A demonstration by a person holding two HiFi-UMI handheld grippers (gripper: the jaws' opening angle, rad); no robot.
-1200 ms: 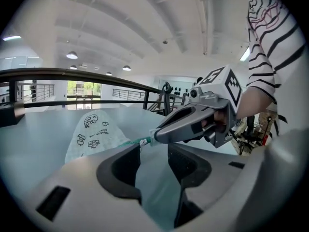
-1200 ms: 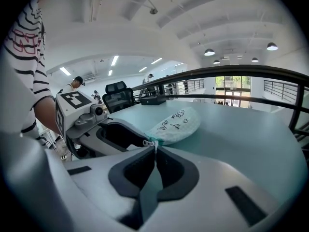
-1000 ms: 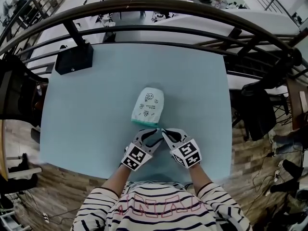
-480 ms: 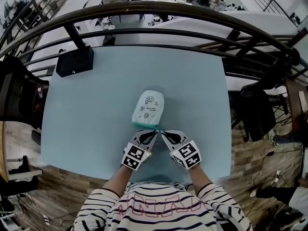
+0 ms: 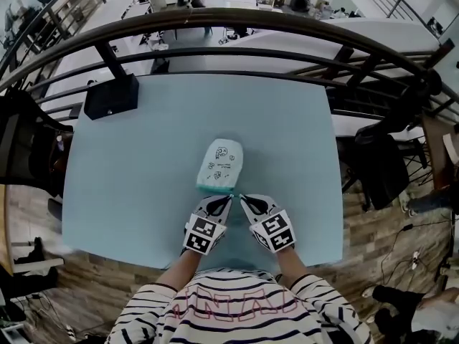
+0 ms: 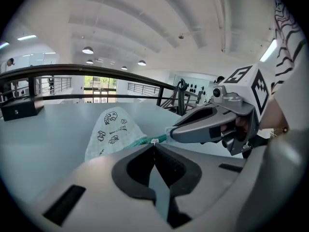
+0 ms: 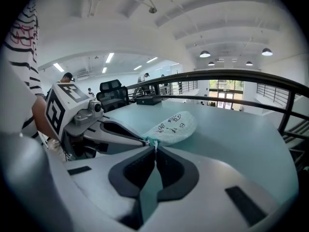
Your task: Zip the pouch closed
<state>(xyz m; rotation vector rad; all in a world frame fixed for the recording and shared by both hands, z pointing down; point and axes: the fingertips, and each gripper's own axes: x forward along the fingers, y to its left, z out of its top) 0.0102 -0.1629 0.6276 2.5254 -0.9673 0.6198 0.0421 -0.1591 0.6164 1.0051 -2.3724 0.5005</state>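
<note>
In the head view, the left tool (image 5: 228, 198) has just closed. A second ago its jaws stood apart beside the pouch, and now they are pressed together at the near end of the white fabric pouch with black drawings and a teal zipper edge (image 5: 221, 165). The right tool (image 5: 242, 197) is in the same place as before, just beside the left one, with its jaws also narrow at that teal end. So both tools seem to have a hold now, and the pull along the zipper can probably begin. The pouch lies flat on the pale blue worktop (image 5: 143, 156), about midway between the left and right edges and closer to the near edge. A black box (image 5: 111, 95) stands at the far left corner, and its inside does not show.

In the left gripper view, the left tool (image 6: 153, 143) has its jaws together, with a small white piece at their tips where the teal edge (image 6: 145, 140) ends. It may be the zipper pull, but it is too small to be sure. The right tool (image 6: 170, 132) pinches the same end from the side.

In the right gripper view, the right tool (image 7: 155, 148) is closed on the teal end of the pouch (image 7: 174, 124), and the left tool (image 7: 142, 140) touches beside it. What the pouch contains cannot be seen, and it looks only slightly filled.
</note>
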